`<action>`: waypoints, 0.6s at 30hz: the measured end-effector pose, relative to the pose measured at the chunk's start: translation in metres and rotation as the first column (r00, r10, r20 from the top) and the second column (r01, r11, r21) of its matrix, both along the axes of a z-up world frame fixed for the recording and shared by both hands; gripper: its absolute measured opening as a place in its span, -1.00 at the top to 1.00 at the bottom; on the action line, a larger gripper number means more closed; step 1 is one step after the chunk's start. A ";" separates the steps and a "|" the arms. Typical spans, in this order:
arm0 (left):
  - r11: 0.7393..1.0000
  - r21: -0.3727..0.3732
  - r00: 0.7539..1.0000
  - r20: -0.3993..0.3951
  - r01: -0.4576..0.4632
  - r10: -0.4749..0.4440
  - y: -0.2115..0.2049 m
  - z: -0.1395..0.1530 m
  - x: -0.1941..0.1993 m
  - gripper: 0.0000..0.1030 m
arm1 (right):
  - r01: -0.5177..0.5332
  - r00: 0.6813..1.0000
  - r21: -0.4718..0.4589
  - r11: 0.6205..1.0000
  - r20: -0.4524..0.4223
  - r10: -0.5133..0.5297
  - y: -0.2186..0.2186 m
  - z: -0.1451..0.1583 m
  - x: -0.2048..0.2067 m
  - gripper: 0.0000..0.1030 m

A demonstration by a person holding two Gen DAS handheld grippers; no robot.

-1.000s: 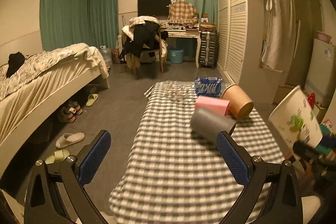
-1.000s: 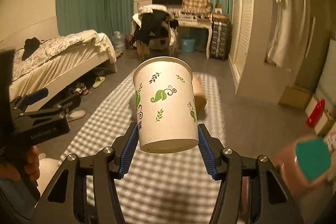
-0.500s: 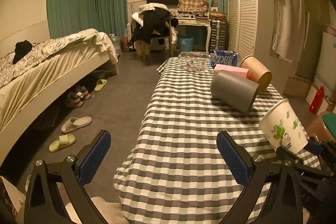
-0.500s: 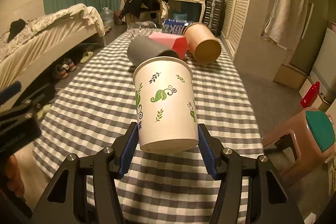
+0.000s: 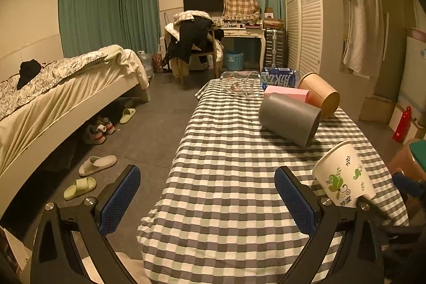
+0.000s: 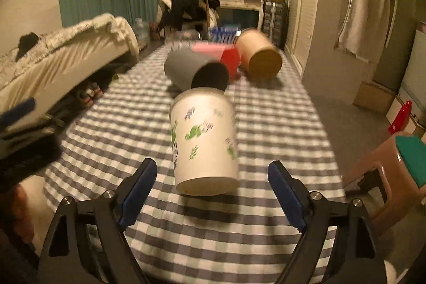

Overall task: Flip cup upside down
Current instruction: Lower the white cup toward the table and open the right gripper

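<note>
1. Fingers of the right gripper [image 6: 211, 190] are spread wide, blue pads clear of the paper cup [image 6: 205, 140] on both sides.
2. That leaf-printed cup sits between them on the checked counter [image 6: 279, 124], near its front edge. Motion blur hides which end is down; in the left wrist view the cup [image 5: 344, 175] appears tilted at 4 o'clock.
3. Fingers of the left gripper [image 5: 207, 196] are also spread, holding nothing, over the counter's near left edge.
4. Judgement: the cup looks just let go, so the step in hand is a clean release. Draw the right gripper straight back, pads not brushing the light wall.
5. Lying gray cup [image 6: 195, 68] at 12 o'clock stays apart; if the paper cup rocks, wait before regrasping.
</note>
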State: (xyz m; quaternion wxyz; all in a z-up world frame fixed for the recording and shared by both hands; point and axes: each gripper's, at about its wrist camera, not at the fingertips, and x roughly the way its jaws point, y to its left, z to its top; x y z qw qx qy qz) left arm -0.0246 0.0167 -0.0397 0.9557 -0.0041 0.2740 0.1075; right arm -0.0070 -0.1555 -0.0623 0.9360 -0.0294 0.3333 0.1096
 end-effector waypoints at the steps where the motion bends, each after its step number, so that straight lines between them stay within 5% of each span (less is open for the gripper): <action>1: 1.000 -0.006 1.000 -0.002 0.006 -0.006 -0.004 0.001 0.000 -1.00 | 0.005 1.000 0.009 1.000 0.020 -0.005 -0.007 0.008 -0.004 -0.67; 8: 0.996 -0.068 0.998 0.010 0.060 -0.059 -0.045 0.011 -0.011 -1.00 | 0.144 0.976 0.065 0.987 0.158 -0.153 -0.068 0.033 -0.011 -0.70; 18: 0.985 -0.112 0.988 -0.064 0.134 -0.141 -0.110 -0.018 0.000 -1.00 | 0.265 0.953 0.168 0.949 0.106 -0.285 -0.136 0.009 0.002 -0.70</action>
